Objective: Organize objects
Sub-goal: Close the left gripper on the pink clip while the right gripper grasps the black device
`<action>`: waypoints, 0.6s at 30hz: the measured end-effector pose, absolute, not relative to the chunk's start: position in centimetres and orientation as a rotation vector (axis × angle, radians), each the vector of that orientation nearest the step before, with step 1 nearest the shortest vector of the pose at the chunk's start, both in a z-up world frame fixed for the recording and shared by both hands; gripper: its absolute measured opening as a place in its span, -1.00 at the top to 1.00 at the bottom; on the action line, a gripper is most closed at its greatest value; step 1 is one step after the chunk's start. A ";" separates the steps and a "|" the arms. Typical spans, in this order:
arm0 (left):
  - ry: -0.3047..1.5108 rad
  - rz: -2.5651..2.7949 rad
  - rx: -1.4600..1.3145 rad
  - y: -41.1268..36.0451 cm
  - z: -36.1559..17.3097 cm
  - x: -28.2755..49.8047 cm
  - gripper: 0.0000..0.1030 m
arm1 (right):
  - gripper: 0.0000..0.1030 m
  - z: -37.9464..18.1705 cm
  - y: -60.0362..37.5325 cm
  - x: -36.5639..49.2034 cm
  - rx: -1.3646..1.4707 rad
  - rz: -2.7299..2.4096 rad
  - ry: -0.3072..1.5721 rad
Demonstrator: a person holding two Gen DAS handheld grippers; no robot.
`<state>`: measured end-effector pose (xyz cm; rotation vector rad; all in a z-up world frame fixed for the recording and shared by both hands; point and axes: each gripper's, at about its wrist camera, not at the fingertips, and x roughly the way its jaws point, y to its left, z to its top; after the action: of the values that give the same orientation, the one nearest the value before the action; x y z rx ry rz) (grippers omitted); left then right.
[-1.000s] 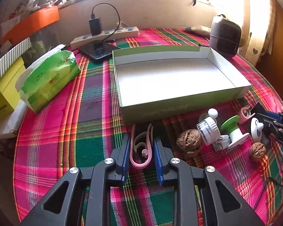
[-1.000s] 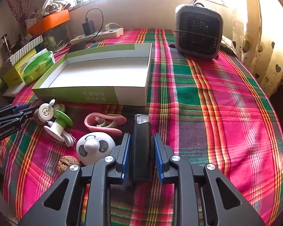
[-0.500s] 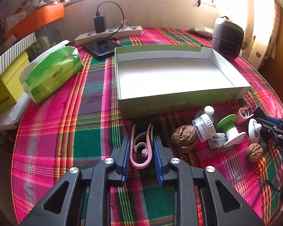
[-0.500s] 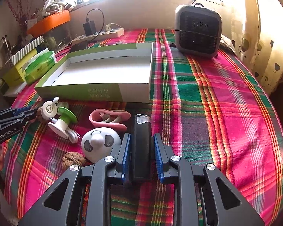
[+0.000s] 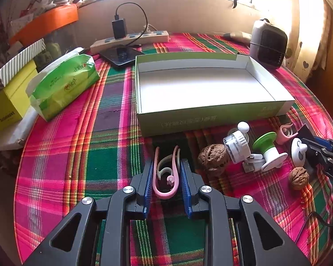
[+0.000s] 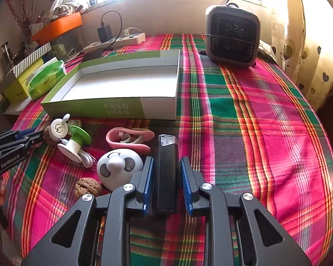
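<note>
Clamped fingers (image 5: 149, 177) of the left gripper (image 5: 166, 178) pinch a pink clip (image 5: 166, 173) just above the plaid cloth (image 5: 95, 150). Ahead, the empty box (image 5: 211, 117) stands near; its front wall lies between clip and floor. At right a walnut (image 5: 213, 158), white reel (image 5: 238, 146) and green spool (image 5: 267, 149) crowd together beside the other gripper. Tissues (image 5: 62, 84) lie far left.

From the right wrist, the right gripper (image 6: 166, 177) grips a black stick (image 6: 166, 173), fingers (image 6: 185, 179) closed on its sides. A panda ball (image 6: 118, 167) touches the left finger; a second pink clip (image 6: 131, 139) lies just ahead. The heater (image 6: 232, 36) stands well beyond.
</note>
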<state>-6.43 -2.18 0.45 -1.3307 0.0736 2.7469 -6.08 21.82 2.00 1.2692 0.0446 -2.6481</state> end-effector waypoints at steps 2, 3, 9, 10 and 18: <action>0.070 2.749 -1.332 -2.2 0.5 -6.4 0.58 | 0.51 2.0 21.8 -6.1 1.271 -2.646 0.042; 0.065 2.749 -1.333 -2.2 0.5 -6.4 0.58 | 0.51 2.0 21.8 -6.1 1.271 -2.646 0.042; 0.072 2.751 -1.322 -2.2 1.0 -6.3 0.58 | 0.51 2.2 21.9 -5.9 1.264 -2.654 0.025; 0.074 2.754 -1.313 -2.2 1.2 -6.2 0.58 | 0.51 2.3 21.9 -5.8 1.258 -2.657 0.025; 0.061 2.771 -1.260 -1.9 3.2 -6.1 0.58 | 0.52 3.6 21.9 -5.7 1.220 -2.666 0.020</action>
<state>-6.13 -1.90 3.21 -1.2596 0.0610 2.7714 -5.70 21.90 3.56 1.2203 0.0196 -2.6659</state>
